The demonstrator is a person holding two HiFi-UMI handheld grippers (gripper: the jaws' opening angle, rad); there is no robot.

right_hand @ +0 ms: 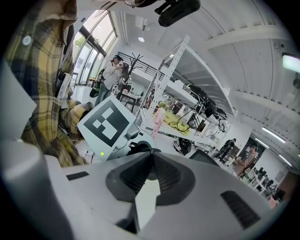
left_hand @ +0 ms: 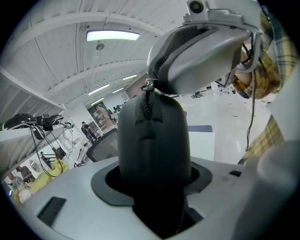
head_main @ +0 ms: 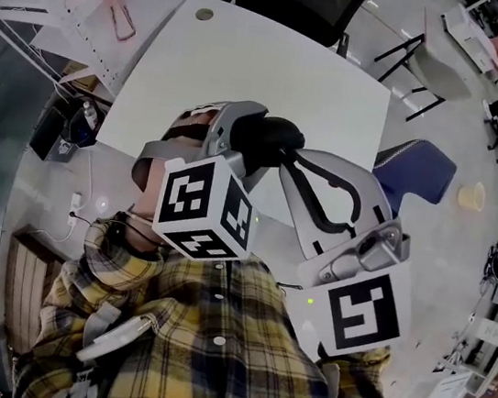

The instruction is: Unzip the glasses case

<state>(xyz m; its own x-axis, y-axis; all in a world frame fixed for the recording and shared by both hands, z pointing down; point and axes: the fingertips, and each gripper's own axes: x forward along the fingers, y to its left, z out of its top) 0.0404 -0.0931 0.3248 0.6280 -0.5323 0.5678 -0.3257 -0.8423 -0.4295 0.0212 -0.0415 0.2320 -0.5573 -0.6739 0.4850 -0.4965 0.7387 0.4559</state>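
Left gripper (left_hand: 152,180) jaws clamp the upright glasses case (left_hand: 152,136). Only the left gripper view shows the right gripper (left_hand: 156,87), jaws closed, pinching the zipper pull (left_hand: 149,98).

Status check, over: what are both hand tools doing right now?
Left gripper: jaws clamped on black zippered glasses case. Right gripper: jaws pinched shut on its zip pull. Nothing in the way.

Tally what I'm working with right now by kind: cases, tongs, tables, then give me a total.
glasses case: 1
tongs: 2, left tongs clamped on the case, right tongs pinching its zipper pull
white table: 1
Total: 4
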